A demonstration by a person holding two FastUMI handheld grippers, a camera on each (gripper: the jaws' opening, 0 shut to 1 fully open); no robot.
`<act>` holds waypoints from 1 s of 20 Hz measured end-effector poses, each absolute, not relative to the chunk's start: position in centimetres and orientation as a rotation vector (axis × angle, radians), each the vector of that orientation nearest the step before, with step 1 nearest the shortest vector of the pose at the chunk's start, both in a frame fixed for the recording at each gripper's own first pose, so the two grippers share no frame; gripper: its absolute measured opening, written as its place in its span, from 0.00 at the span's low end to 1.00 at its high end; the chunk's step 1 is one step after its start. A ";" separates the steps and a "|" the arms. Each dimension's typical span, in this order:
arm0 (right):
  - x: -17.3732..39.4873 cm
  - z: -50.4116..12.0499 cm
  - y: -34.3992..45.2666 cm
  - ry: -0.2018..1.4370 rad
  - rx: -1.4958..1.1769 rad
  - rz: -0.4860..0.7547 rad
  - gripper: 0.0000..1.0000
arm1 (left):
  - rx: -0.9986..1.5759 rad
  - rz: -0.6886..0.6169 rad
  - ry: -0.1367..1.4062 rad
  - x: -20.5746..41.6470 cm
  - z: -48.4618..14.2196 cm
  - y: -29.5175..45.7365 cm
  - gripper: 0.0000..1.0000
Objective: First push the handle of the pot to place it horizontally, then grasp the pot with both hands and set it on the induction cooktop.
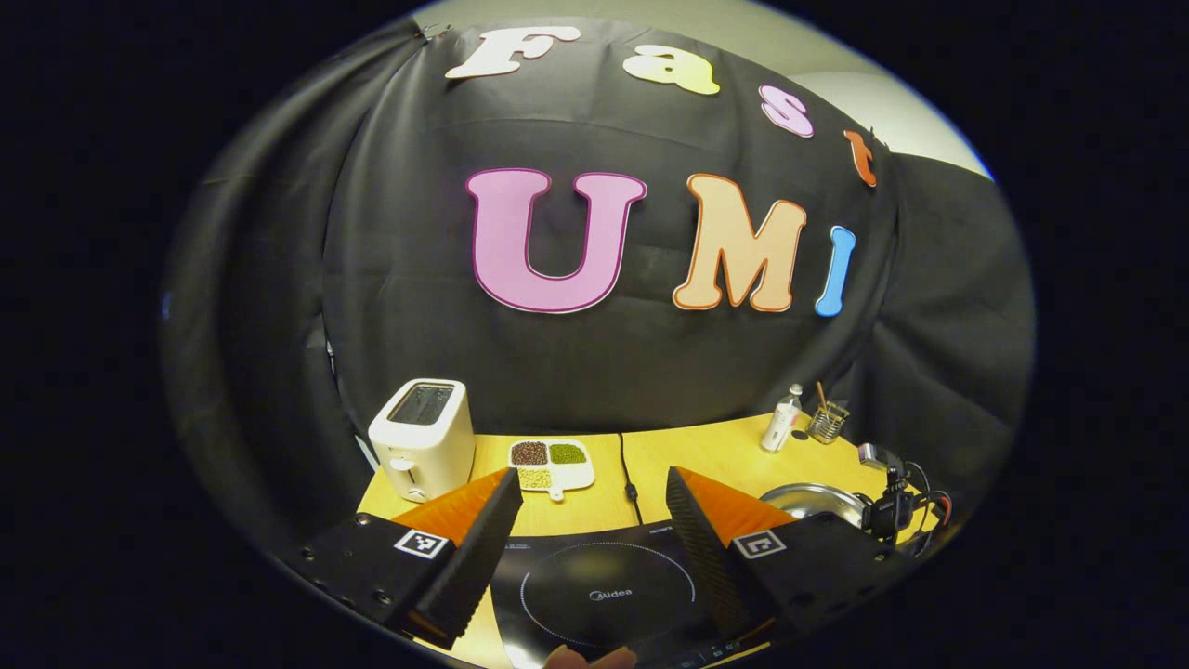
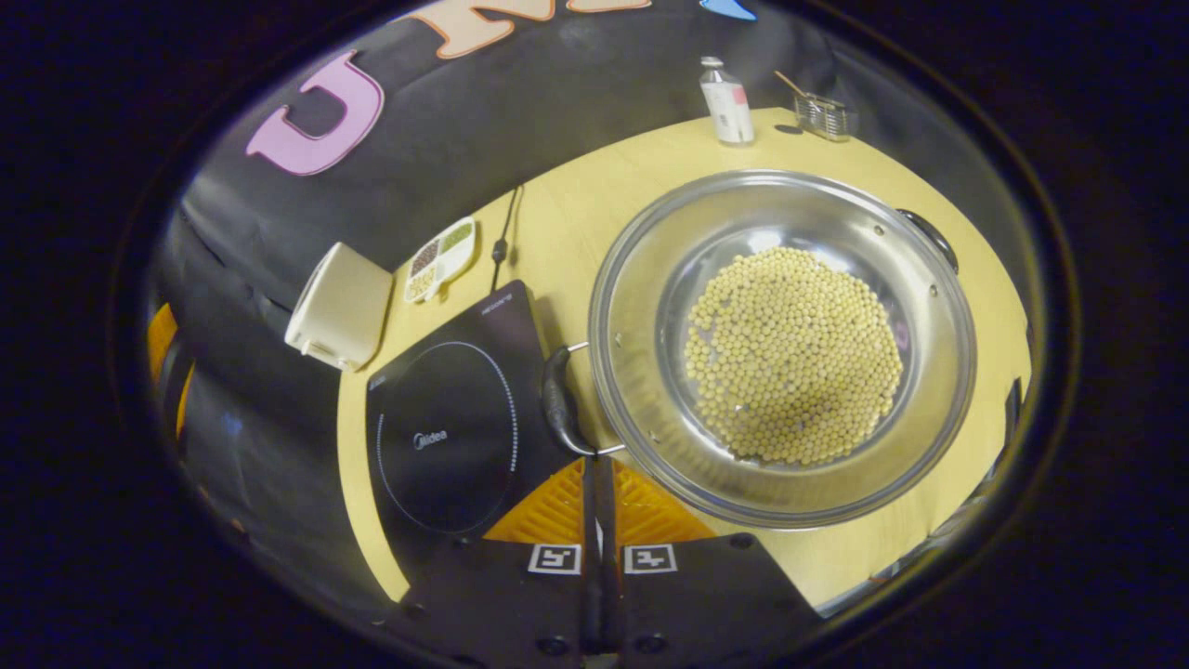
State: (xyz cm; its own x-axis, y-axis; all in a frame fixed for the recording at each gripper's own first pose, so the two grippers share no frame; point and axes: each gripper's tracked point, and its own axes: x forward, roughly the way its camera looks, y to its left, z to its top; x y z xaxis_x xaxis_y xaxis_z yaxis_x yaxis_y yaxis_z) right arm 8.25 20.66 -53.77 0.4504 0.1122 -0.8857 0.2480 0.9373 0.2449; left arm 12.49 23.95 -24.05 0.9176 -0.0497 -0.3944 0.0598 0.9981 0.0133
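A steel pot [image 2: 780,344] holding pale yellow beans stands on the wooden table, just right of the black induction cooktop [image 2: 446,427]. Its dark left handle [image 2: 557,400] lies over the cooktop's edge, and a second handle [image 2: 929,232] shows at the far rim. My right gripper [image 2: 594,465] is shut with nothing between its fingers, its tips right at the near end of the left handle. My left gripper [image 1: 592,476] hangs open above the cooktop [image 1: 604,590], with the pot's rim [image 1: 813,502] off to its right.
At the back left of the table stand a white toaster [image 1: 423,437] and a divided dish of beans [image 1: 550,462]. A power cord [image 1: 630,474] runs back from the cooktop. A small bottle [image 1: 780,418] and a glass holder [image 1: 827,423] occupy the back right.
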 end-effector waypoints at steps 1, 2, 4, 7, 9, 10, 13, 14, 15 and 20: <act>8.5 -53.3 20.5 1.081 0.367 -0.075 0.00 | 0.016 -0.060 0.416 12.3 -24.3 23.7 0.95; 8.6 -52.6 20.0 1.058 0.362 -0.078 0.03 | 0.004 -0.067 0.428 12.2 -24.6 23.3 0.95; 8.8 -51.9 18.1 1.017 0.339 -0.116 0.03 | -0.009 -0.079 0.449 11.8 -25.1 22.7 0.95; 9.2 -50.4 14.8 0.948 0.323 -0.180 0.08 | -0.026 -0.121 0.474 11.1 -25.8 21.0 0.95; 9.4 -49.2 12.5 0.910 0.314 -0.202 0.16 | -0.025 -0.148 0.506 10.6 -26.8 19.8 0.95; 9.4 -48.5 10.9 0.894 0.294 -0.218 0.16 | -0.029 -0.157 0.522 10.3 -27.4 19.1 0.95; 10.2 -47.8 7.1 0.870 0.233 -0.242 0.28 | -0.045 -0.175 0.579 9.8 -29.2 16.9 0.95; 10.3 -47.4 5.9 0.867 0.211 -0.252 0.34 | -0.048 -0.179 0.597 9.7 -29.9 16.1 0.95; 10.5 -47.2 4.5 0.862 0.185 -0.262 0.27 | -0.050 -0.188 0.615 9.5 -30.5 15.2 0.95; 12.1 -47.2 0.2 0.861 0.117 -0.245 0.56 | -0.068 -0.186 0.730 8.8 -34.0 11.4 0.95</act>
State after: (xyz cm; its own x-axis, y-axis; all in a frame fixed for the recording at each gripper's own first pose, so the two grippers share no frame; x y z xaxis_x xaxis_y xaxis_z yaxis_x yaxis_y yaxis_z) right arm 12.13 0.24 -47.19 0.6261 -0.1659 -0.7619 0.2596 0.9657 0.0031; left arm 8.84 11.44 -34.01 0.7296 -0.1928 -0.6562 0.1454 0.9812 -0.1266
